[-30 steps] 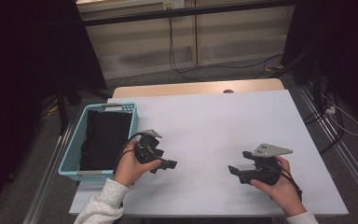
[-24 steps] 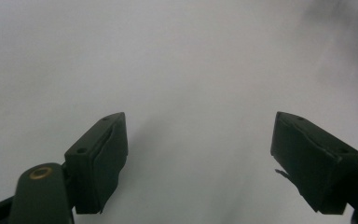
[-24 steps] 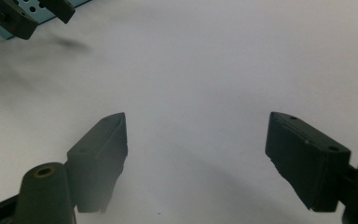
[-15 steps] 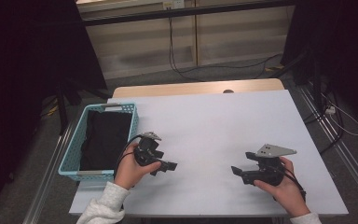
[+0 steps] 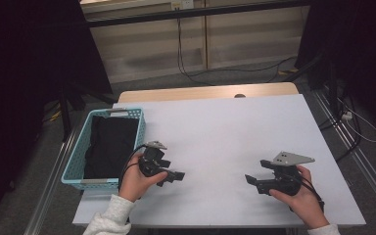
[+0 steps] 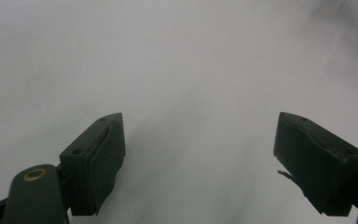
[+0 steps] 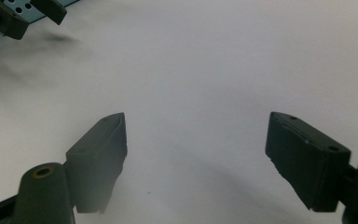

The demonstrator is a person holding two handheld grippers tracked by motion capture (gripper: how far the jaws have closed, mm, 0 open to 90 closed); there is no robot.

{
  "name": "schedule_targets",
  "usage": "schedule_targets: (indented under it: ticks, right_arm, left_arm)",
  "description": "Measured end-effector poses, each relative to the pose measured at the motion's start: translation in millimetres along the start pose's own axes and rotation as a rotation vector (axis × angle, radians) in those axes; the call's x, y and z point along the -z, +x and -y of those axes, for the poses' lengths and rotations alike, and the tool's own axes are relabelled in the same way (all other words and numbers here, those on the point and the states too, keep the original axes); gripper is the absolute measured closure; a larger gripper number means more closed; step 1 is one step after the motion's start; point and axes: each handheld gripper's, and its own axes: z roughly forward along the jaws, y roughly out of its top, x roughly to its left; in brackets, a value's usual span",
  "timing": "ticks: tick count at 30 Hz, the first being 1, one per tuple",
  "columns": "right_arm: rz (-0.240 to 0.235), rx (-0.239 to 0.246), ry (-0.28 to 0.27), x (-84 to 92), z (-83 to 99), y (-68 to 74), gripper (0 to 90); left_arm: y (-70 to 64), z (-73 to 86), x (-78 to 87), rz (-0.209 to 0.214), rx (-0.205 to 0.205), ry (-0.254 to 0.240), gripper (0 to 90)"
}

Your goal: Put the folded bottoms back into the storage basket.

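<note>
The black cloth [image 5: 108, 146] lies in the blue basket [image 5: 76, 161] just left of the left hand-held gripper [image 5: 172, 176]; the right hand-held gripper [image 5: 252, 180] sits well apart. Both are released, grasping nothing.

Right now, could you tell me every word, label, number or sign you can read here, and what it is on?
None can be read: the basket, the dark cloth in it, the table, the left gripper and the right gripper carry no legible text.
</note>
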Motion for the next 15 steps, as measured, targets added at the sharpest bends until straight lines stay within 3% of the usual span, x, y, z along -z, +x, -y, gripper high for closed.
schedule_targets:
  ticks: [15]
  right_arm:
    - [0.0, 0.007, 0.006, 1.5, 1.5, 1.8, 20.1]
  left_arm:
    - [1.9, 12.1, -0.1, 0.011, -0.025, -0.02, 12.9]
